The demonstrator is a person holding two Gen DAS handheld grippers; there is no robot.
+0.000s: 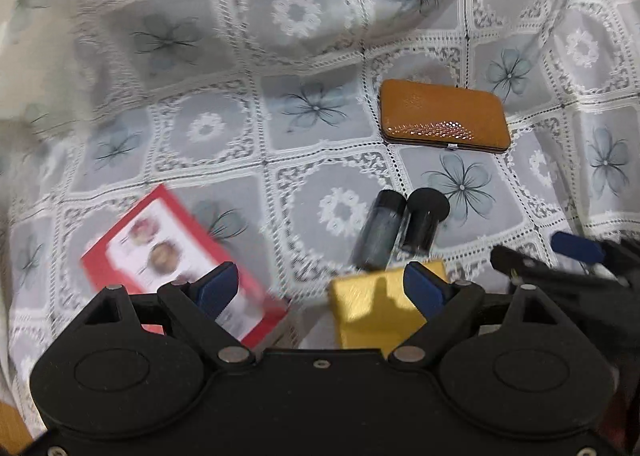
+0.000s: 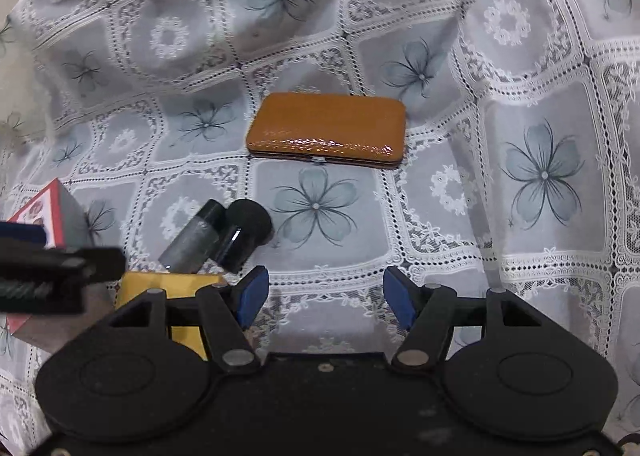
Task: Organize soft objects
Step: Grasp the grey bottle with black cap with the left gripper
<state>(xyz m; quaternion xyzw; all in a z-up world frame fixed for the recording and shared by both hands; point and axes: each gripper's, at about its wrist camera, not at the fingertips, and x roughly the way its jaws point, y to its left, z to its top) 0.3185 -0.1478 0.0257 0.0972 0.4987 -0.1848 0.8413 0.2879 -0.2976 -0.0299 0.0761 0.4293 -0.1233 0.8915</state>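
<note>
- Both my grippers are empty: the left gripper has its jaws spread wide over the cloth, and the right gripper is also parted, narrower, with only lace between its pads.
- The yellow block sits just under my left jaws, partly hidden by the right-hand pad; I judge it the soft item nearest to hand.
- Two dark bottles lie on their sides, touching each other and just beyond the block. A careless descent could nudge them and they would roll.
- The red box lies just beside my left pad; a wide closing could catch its corner instead of the block.
- My grippers are close together: the right one's fingers show at the left view's edge. They could collide if both go for the block.
- The tan case lies farther back, well apart, and is no hazard.
- The left view is blurred, so my aim there is uncertain.
</note>
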